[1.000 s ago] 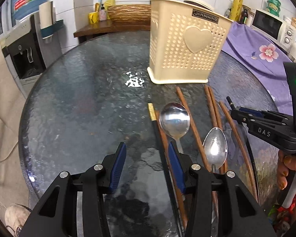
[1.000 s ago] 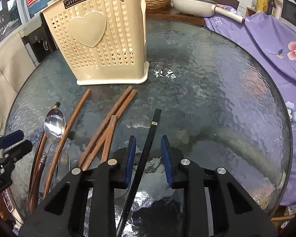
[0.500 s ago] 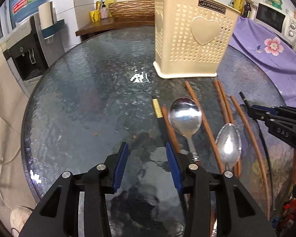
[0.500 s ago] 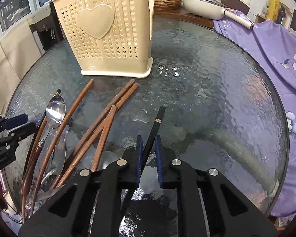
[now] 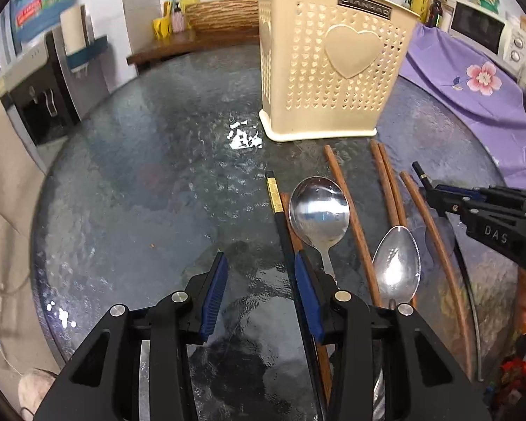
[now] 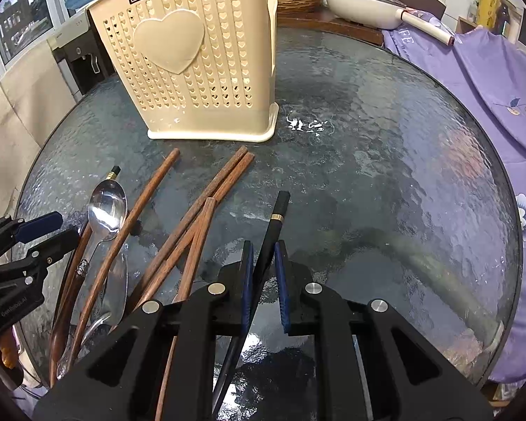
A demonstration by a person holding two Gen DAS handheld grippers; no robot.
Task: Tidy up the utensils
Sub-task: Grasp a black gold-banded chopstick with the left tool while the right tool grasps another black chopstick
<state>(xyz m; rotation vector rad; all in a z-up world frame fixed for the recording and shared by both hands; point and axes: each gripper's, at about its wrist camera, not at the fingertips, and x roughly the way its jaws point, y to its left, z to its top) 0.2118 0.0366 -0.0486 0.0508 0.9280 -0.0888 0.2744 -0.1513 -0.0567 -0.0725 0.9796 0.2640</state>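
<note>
My right gripper (image 6: 264, 270) is shut on a black chopstick with a gold band (image 6: 276, 215), whose tip points toward the cream perforated utensil holder (image 6: 193, 63). From the left wrist view it (image 5: 433, 193) comes in at the right edge. My left gripper (image 5: 259, 280) is open above the glass table (image 5: 140, 193), with nothing between its pads. A second black gold-banded chopstick (image 5: 275, 196) runs along its right finger. Beside it lie a large spoon (image 5: 319, 210), a smaller spoon (image 5: 398, 263) and several brown wooden chopsticks (image 5: 354, 217). The holder (image 5: 333, 80) stands upright behind them.
A purple flowered cloth (image 6: 491, 70) covers the surface right of the round table. A water dispenser (image 5: 42, 98) stands at the left, and a wooden counter with a wicker basket (image 5: 221, 17) at the back. A white pan (image 6: 361, 3) sits beyond the table. Bare glass (image 6: 385, 175) spreads to the right.
The right gripper's jaws closed onto the black chopstick that lay between them. The left gripper's jaws narrowed slightly and its view drew a little closer to the holder.
</note>
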